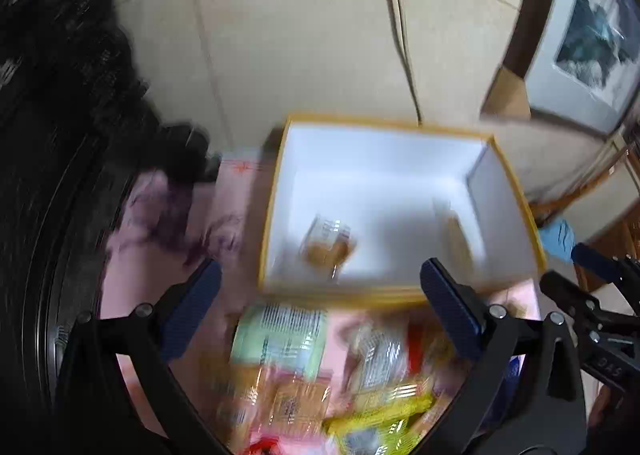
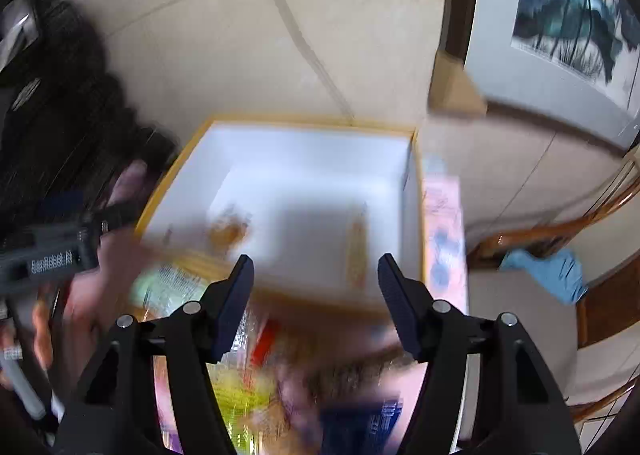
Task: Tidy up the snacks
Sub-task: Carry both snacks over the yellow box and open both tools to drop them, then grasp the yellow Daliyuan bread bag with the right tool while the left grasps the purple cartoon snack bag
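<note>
With our left gripper [image 1: 320,311] and right gripper [image 2: 316,307] both spread apart and empty, snacks [image 1: 320,383] piled near the box [image 1: 516,191] could scatter if we grab blindly.

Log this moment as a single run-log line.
left hand-held gripper: open, empty | right hand-held gripper: open, empty | box: two snacks inside | snack pile: outside, near edge
</note>
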The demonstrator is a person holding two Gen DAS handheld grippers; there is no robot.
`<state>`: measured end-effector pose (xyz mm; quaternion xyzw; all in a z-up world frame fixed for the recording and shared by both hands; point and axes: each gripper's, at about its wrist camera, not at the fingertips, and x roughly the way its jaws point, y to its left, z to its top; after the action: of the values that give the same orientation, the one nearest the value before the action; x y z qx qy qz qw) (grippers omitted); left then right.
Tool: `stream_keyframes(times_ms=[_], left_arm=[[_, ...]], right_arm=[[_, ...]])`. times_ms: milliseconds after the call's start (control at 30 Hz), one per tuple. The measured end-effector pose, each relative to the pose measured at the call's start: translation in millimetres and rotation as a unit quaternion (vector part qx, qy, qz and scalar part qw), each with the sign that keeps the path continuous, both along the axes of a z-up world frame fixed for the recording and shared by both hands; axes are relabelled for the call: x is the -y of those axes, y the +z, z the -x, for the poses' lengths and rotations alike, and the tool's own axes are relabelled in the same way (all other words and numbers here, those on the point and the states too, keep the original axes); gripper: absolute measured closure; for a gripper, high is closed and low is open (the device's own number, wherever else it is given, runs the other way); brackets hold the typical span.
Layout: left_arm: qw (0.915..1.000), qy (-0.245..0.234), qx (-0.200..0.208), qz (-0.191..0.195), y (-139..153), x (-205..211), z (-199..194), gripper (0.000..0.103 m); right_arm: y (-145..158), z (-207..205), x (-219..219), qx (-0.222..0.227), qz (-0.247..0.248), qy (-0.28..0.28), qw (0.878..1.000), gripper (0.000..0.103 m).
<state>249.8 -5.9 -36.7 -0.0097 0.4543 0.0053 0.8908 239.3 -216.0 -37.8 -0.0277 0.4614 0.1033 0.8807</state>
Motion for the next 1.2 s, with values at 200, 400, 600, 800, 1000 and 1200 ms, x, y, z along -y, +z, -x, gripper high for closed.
stream_keyframes(times_ms=[200,400,600,800,1000,1200], left_arm=[[0.9981,0.001,-0.062,-0.001,-62.0,-19.7,113.4,0.002],[0.9915,0.009,-0.129,0.015,-108.9,-37.3,190.3,0.002],[0.9883,0.017,-0.150,0.022,-121.0,-46.9,217.5,0.002],[0.9846,-0.004,-0.174,0.012,-134.4,-32.4,230.4,0.002],[0.9767,-0.029,-0.213,-0.003,-165.5,-5.2,230.1,0.002],[0.9749,-0.021,-0.221,0.001,-190.5,9.6,213.6,0.002]], right_arm=[[-85.8,130.2,1.6,-0.120,0.008,0.071,0.990,0.038],[-144.9,189.2,5.6,-0.168,0.003,0.068,0.983,0.038],[-163.8,177.4,3.6,-0.150,0.014,0.072,0.986,0.038],[-173.0,185.2,-2.1,-0.128,0.011,0.063,0.990,0.065],[-163.2,210.8,0.9,-0.143,-0.030,0.038,0.988,0.065],[-170.5,224.2,3.6,-0.168,-0.032,0.035,0.985,0.065]])
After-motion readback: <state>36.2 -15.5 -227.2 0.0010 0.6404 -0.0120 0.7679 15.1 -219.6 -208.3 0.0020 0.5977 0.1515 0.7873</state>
